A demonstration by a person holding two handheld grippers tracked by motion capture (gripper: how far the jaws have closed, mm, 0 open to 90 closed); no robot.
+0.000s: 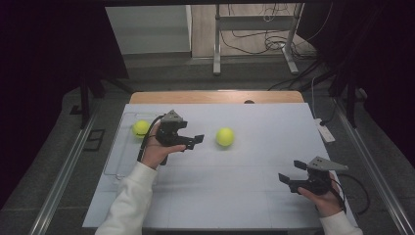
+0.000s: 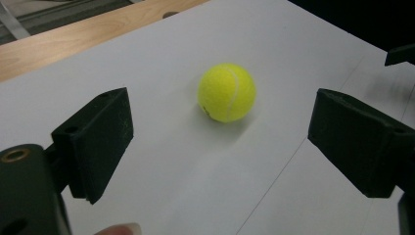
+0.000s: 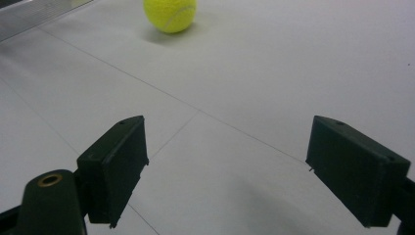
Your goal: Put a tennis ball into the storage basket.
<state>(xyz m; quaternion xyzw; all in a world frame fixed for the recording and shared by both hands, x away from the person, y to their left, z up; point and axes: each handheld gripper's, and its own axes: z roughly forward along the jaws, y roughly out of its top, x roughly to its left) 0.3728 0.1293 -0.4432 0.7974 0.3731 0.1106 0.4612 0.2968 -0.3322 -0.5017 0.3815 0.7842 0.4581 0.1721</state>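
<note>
1. Surface: white sheet [image 1: 244,161] over a wooden table [image 1: 215,96]; grey floor, cables and a metal stand beyond.
2. Container: clear tray [image 1: 115,147] at the sheet's left edge, holding one tennis ball [image 1: 141,128].
3. Second ball [image 1: 225,136]: bare sheet, mid-table, just ahead of the left gripper [image 1: 193,142]; round, no long axis.
4. Left gripper jaws apart, empty, facing that ball.
5. Right gripper [image 1: 289,178]: jaws apart, empty, near the right front corner.

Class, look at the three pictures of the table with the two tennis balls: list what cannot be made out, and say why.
- Second tennis ball, high view: its near side is hidden behind the left tool and hand.
- Clear tray, high view: transparent, its edges are faint.
- Tennis ball, right tool view: top cut off by the picture's edge.
</note>
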